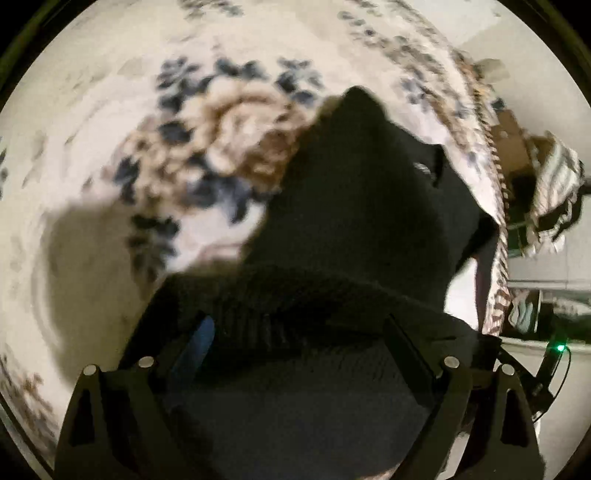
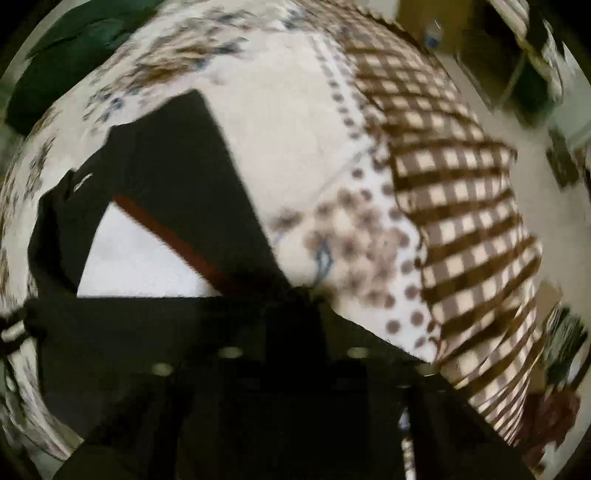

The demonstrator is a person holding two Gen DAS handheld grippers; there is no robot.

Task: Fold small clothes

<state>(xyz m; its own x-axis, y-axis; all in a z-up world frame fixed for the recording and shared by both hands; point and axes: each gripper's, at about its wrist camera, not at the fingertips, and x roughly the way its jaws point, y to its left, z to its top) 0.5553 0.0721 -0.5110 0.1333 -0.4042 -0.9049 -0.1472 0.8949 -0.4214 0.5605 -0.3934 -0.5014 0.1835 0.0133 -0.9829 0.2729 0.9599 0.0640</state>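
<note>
Over a floral bedspread [image 1: 110,110], left gripper [image 1: 295,332] fingers spread wide with black garment [image 1: 351,206] bunched between them, right gripper [image 2: 295,332] grip too blurred to tell, black cloth covering it

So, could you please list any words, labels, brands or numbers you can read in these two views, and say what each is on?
No text can be read in either view.
Black garment: a small pale mark near its upper left edge, too blurred to read.
Bottle in the background: any label is too small and blurred to read.
Floral bedspread: pattern only, no lettering.
</note>
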